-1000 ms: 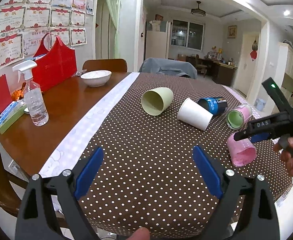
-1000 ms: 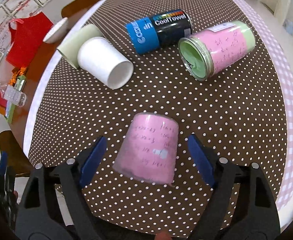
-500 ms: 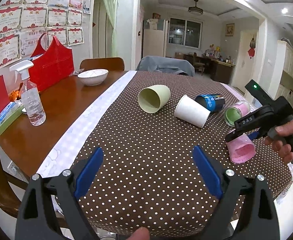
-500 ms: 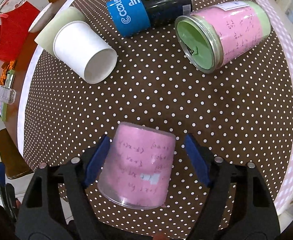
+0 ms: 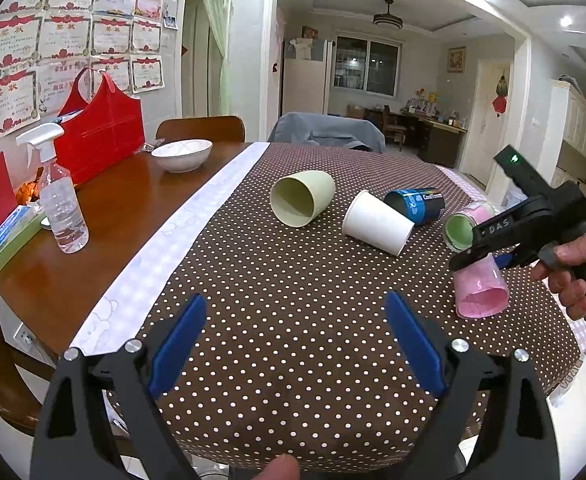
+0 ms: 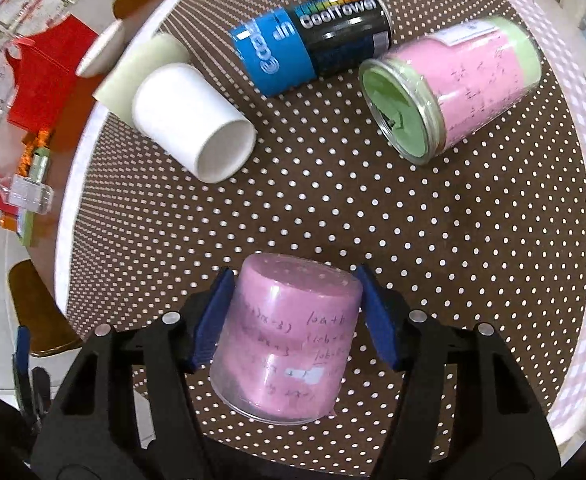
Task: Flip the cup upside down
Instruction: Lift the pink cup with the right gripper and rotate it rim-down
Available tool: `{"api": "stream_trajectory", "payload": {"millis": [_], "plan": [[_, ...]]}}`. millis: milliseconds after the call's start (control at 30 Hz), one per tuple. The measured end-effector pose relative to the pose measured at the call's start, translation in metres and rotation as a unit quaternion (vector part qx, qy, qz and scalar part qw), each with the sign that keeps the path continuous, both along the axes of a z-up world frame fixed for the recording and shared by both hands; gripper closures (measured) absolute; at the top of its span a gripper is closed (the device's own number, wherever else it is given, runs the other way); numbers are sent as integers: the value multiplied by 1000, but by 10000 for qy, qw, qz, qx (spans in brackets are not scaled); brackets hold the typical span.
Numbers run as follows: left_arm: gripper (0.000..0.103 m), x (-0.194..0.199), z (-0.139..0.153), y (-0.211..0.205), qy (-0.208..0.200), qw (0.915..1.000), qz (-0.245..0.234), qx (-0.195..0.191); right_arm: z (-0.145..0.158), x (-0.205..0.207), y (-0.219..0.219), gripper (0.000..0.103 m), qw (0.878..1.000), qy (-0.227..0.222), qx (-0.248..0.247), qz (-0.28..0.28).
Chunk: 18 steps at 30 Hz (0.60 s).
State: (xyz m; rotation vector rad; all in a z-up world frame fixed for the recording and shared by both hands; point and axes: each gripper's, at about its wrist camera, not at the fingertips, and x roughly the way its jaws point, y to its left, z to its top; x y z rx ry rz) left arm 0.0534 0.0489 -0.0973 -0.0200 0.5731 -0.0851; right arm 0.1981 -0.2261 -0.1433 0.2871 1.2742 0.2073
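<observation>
A clear plastic cup with pink paper inside (image 6: 289, 336) lies on its side on the brown dotted tablecloth (image 6: 333, 208), its open mouth toward the camera. My right gripper (image 6: 295, 316) has closed its blue pads against both sides of the cup. In the left wrist view the same pink cup (image 5: 479, 290) lies at the table's right edge under the right gripper (image 5: 493, 248). My left gripper (image 5: 293, 340) is open and empty above the near side of the table.
A white paper cup (image 6: 193, 124), a pale green cup (image 5: 301, 198), a blue-black CoolTowel can (image 6: 313, 44) and a pink-green jar (image 6: 449, 88) lie on their sides. A spray bottle (image 5: 59, 196), white bowl (image 5: 181, 154) and red bag (image 5: 101, 122) stand on the bare wood at left.
My right gripper has moved down around the pink cup and its jaws have closed from wide open onto the cup's sides. The left gripper has stayed where it was.
</observation>
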Motion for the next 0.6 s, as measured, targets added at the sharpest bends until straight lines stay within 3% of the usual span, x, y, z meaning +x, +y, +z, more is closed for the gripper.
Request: {"api": "stream_trajectory", "payload": {"millis": [200, 333, 500, 600], "plan": [[14, -1, 2, -3, 5, 10000, -24, 11, 17, -21, -6, 42, 9983, -516, 266, -70], [14, -1, 4, -3, -16, 10000, -9, 6, 35, -39, 7, 42, 9932, -1118, 314, -73], [14, -2, 6, 1, -61, 9999, 70, -48, 47, -59, 29, 42, 9765, -2149, 9, -153], [14, -2, 7, 3, -61, 9999, 126, -80, 35, -65, 43, 42, 9605, -2733, -476, -232]]}}
